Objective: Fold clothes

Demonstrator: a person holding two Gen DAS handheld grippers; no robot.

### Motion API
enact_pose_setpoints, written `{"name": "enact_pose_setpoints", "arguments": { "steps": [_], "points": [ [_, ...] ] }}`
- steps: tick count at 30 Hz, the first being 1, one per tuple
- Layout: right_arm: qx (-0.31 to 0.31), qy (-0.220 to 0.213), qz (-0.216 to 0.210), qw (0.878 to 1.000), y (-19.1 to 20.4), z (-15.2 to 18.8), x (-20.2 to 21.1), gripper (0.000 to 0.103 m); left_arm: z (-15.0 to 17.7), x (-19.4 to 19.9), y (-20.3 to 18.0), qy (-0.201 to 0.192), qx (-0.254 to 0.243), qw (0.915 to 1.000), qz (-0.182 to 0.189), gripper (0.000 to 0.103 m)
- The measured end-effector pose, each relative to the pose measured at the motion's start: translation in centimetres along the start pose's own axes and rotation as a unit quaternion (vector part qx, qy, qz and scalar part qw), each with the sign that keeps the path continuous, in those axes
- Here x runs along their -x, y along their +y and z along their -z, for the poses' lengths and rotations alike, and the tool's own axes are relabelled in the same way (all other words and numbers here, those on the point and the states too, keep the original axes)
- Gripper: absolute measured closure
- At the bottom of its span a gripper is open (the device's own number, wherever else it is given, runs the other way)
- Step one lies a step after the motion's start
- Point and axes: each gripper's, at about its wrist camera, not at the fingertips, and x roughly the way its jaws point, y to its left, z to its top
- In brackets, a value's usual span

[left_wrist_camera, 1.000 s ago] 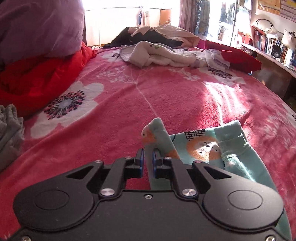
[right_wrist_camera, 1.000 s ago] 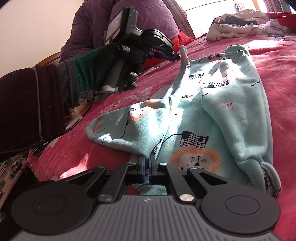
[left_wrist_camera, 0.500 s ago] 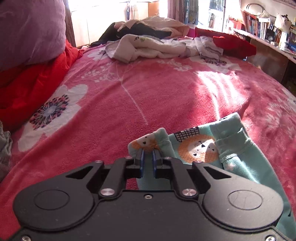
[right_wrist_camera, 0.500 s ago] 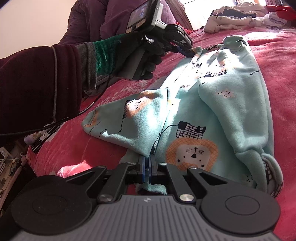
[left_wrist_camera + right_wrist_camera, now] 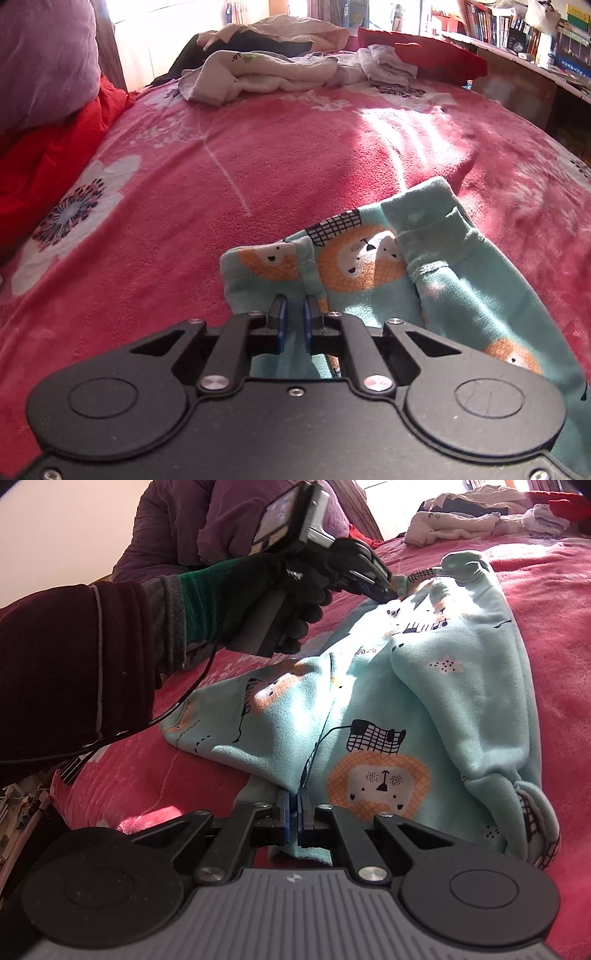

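Fleece is pinched in both tools. The left tool (image 5: 294, 314) is clamped on the far edge of the mint lion-print baby garment (image 5: 424, 686), its blue pads (image 5: 281, 321) nearly together with cloth bunched between them; the right tool (image 5: 294, 806) is clamped on the near edge, pads pressed tight on a thin fold. The garment lies on the pink flowered bed blanket (image 5: 258, 155), already doubled lengthwise, one cuffed leg end (image 5: 424, 218) just beside the left tool and another cuffed end (image 5: 532, 812) to the right of the right tool.

The step in hand looks like laying the far edge down flat to finish a fold. To do it well, I would keep both grips firm and the cloth lightly taut between them, lower the left edge so it lines up with the layer beneath, and let go only once the fleece rests on the bed. Fleece is thick and springy, so a loose release could let the fold pop open or wrinkle.

Beyond, a pile of unfolded clothes (image 5: 266, 70) waits at the far side of the bed, well apart from the garment. A pale garment in that pile carries small dark lettering, too small to read; the book spines on the shelf (image 5: 517, 26) are likewise illegible.
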Motion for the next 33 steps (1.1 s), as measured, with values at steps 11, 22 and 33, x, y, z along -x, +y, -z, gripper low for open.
{"name": "enact_pose_setpoints", "arguments": {
  "steps": [11, 22, 33],
  "points": [
    [-0.005, -0.005, -0.007, 1.0, -0.1, 0.0, 0.2, 0.097, -0.8, 1.0, -2.8, -0.018, -0.077, 0.9957, -0.048, 0.074],
    [-0.005, 0.007, -0.006, 1.0, -0.2, 0.2, -0.1, 0.097, -1.0, -1.3, -4.4, 0.015, -0.076, 0.9948, -0.067, 0.095],
    [0.014, -0.015, -0.003, 1.0, 0.9, 0.0, 1.2, 0.093, 4.2, 13.2, 0.0, -0.09, 0.101, 0.9898, -0.045, 0.072]
  ]
}}
